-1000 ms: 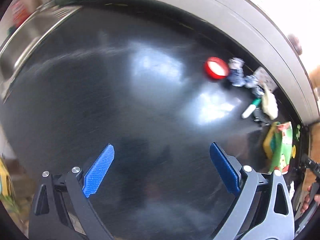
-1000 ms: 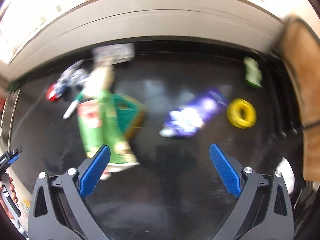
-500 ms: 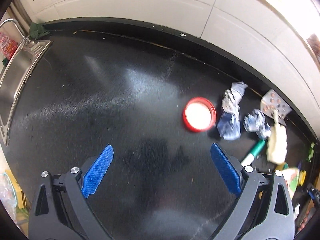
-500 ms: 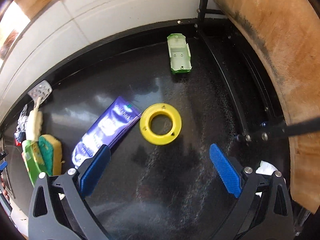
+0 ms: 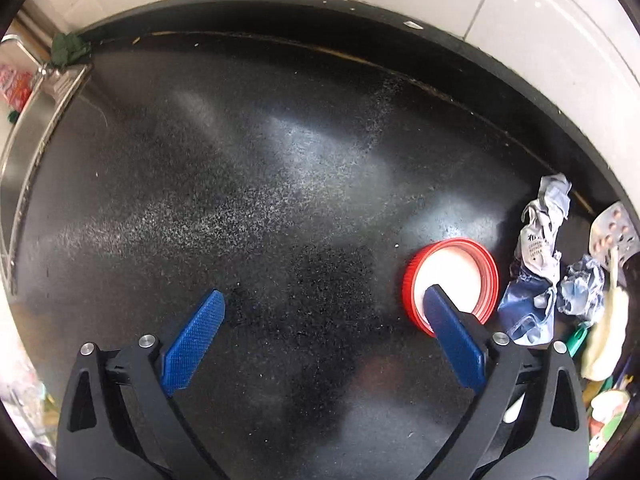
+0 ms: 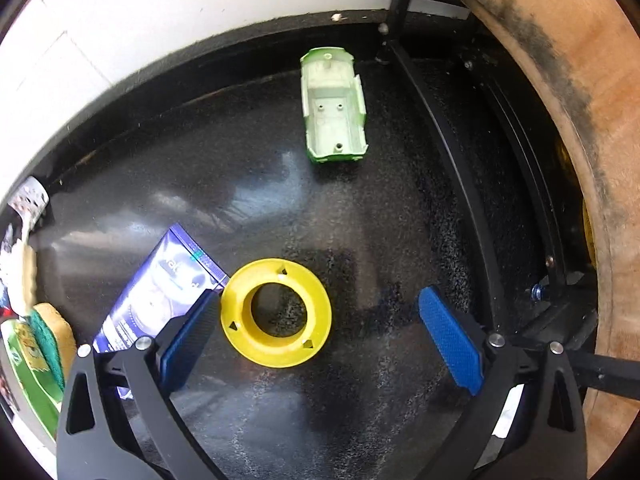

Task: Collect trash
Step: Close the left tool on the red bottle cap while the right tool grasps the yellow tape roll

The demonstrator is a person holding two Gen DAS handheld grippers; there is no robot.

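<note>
In the left wrist view my left gripper [image 5: 322, 316] is open and empty over the black counter [image 5: 280, 184]. A red lid [image 5: 460, 268] lies under its right fingertip. Crumpled wrappers [image 5: 540, 240] and a pill blister [image 5: 612, 228] lie further right. In the right wrist view my right gripper [image 6: 318, 320] is open and empty. A yellow plastic ring [image 6: 276, 312] lies between its fingers, close to the left one. A purple packet [image 6: 160, 300] lies beside the left finger. A green plastic tray piece [image 6: 334, 108] lies further back.
A steel sink [image 5: 32, 128] is at the far left of the left wrist view. A white tiled wall [image 6: 160, 20] runs along the back. A black rack [image 6: 472, 184] and a wooden board [image 6: 560, 100] stand at the right. A sponge and green packaging [image 6: 36, 344] lie at the left.
Both grippers have moved closer to the counter. The red lid now lies at my left gripper's right fingertip. The yellow ring now lies between my right gripper's fingers.
</note>
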